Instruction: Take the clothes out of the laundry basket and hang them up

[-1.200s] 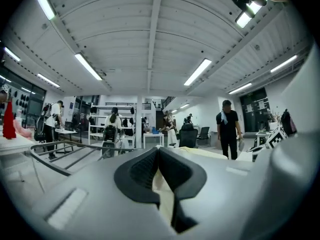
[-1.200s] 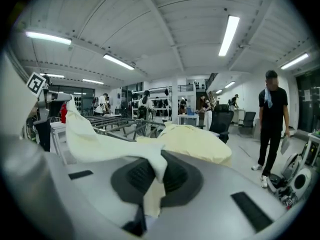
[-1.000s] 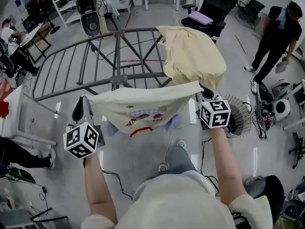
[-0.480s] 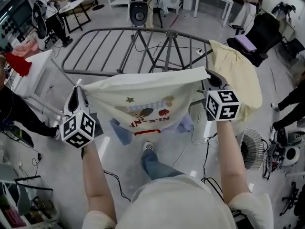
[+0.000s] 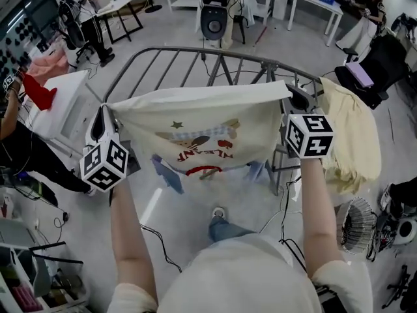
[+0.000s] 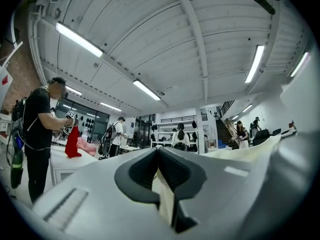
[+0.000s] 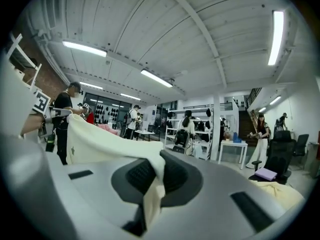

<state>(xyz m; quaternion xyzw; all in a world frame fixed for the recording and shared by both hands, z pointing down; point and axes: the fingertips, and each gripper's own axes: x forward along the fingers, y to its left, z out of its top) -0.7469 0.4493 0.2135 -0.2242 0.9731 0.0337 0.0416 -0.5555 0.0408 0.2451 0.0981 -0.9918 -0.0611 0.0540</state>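
A cream T-shirt (image 5: 202,126) with a cartoon print and blue sleeves hangs spread between both grippers, above the near rail of the grey drying rack (image 5: 176,60). My left gripper (image 5: 104,113) is shut on the shirt's left edge; cream cloth (image 6: 162,196) shows pinched between its dark pads (image 6: 137,169). The right gripper (image 5: 294,98) is shut on the right edge, with the cloth (image 7: 152,194) running out from its pads (image 7: 172,174) to the left. A pale yellow garment (image 5: 352,135) is draped over the rack's right end. No laundry basket is in view.
A small fan (image 5: 355,230) and cables lie on the floor at right. A white table (image 5: 58,103) with a red item stands at left. Office chairs (image 5: 374,70), desks and several people stand around the room's edges.
The view has swung right to left across the rack. Both grippers have carried the spread shirt leftward and higher, away from the yellow garment, now over the rack's middle.
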